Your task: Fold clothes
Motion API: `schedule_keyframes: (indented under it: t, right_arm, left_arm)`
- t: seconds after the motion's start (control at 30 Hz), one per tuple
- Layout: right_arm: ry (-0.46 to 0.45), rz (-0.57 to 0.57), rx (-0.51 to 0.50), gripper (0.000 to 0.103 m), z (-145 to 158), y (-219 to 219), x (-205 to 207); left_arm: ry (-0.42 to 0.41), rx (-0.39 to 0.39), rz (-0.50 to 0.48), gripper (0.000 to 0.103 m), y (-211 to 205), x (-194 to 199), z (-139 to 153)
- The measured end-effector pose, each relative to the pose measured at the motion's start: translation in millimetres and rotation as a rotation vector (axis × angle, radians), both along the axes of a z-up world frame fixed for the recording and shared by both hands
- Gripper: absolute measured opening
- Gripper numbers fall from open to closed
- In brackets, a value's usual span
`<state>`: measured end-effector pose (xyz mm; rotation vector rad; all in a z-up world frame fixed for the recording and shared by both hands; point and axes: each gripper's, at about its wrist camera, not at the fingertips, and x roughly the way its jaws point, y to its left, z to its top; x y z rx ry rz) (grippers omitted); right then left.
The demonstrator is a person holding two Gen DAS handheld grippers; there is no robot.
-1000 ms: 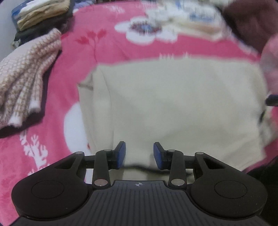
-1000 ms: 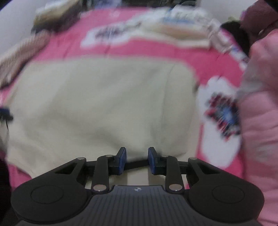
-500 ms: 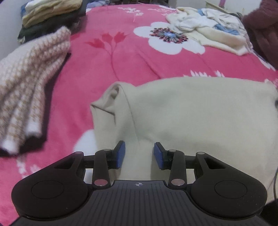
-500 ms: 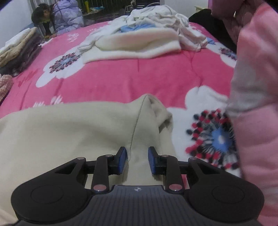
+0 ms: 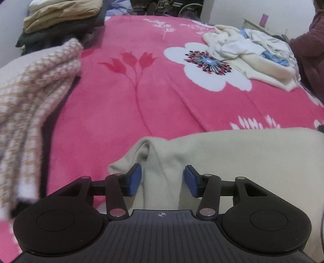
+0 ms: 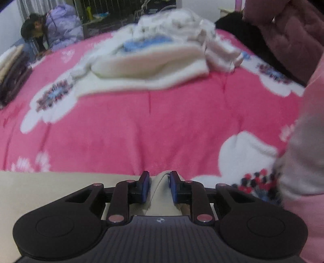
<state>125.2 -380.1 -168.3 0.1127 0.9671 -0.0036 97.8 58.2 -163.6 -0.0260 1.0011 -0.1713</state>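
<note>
A cream garment (image 5: 243, 161) lies flat on the pink flowered blanket (image 5: 162, 101). My left gripper (image 5: 163, 179) hovers at its far left corner, where the cloth bunches into a fold. Its jaws are opening, the fold lies between the blue pads, and they do not press it. In the right wrist view my right gripper (image 6: 160, 186) sits at the far right corner of the cream garment (image 6: 50, 188). Its jaws are closing, and a ridge of cloth stands pinched between the pads.
A checked knit garment (image 5: 36, 91) lies at the left, with a stack of folded clothes (image 5: 60, 16) behind it. A loose pile of white clothes (image 6: 158, 56) sits at the far side. A pink sleeve (image 6: 309, 141) fills the right edge. A person in a lilac jacket (image 6: 60, 26) sits beyond the bed.
Both grippers slid over the cream garment to its far corners. The left jaws widened. The right jaws narrowed, and a ridge of cloth now stands between them.
</note>
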Motion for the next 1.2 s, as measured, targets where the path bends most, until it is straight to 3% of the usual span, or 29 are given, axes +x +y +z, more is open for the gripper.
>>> schedule_keyframes:
  t: [0.1,0.2,0.27,0.37,0.4,0.5,0.63,0.77,0.87,0.93,1.03,1.2]
  right_arm:
    - [-0.023,0.029,0.017,0.023,38,2,-23]
    - [0.043,0.110,0.073,0.023,60,5,-47]
    - [0.116,0.155,0.121,0.023,51,10,-61]
    - [0.202,0.201,0.084,0.023,12,25,-76]
    - [0.230,0.212,0.053,0.023,-10,29,-79]
    - [0.228,0.189,0.041,0.022,-16,34,-84]
    - [0.159,0.231,0.110,0.026,39,43,-102]
    - [0.164,0.429,0.119,0.026,51,85,-127]
    - [0.244,0.550,0.048,0.029,11,129,-137]
    - [0.222,0.596,-0.063,0.032,-11,151,-144]
    - [0.222,0.547,-0.062,0.034,14,157,-146]
    - [0.088,0.582,0.099,0.037,63,174,-164]
  left_arm:
    - [0.006,-0.012,0.001,0.049,0,-20,22]
    - [0.048,-0.065,-0.023,0.055,-3,-40,25]
    - [0.094,-0.087,-0.036,0.055,-7,-54,12]
    - [0.099,-0.013,-0.052,0.056,-18,-68,-14]
    - [0.074,0.022,-0.073,0.056,-23,-72,-13]
    - [0.047,0.088,-0.102,0.056,-31,-83,6]
    - [0.032,0.030,-0.100,0.063,-25,-117,29]
    - [0.147,0.054,-0.064,0.065,-23,-128,0]
    - [0.196,0.012,0.025,0.066,-16,-130,-22]
    - [0.194,-0.029,0.065,0.066,-9,-135,-16]
    - [0.159,-0.093,0.092,0.066,8,-148,-3]
    - [0.148,-0.308,0.231,0.067,51,-155,-3]
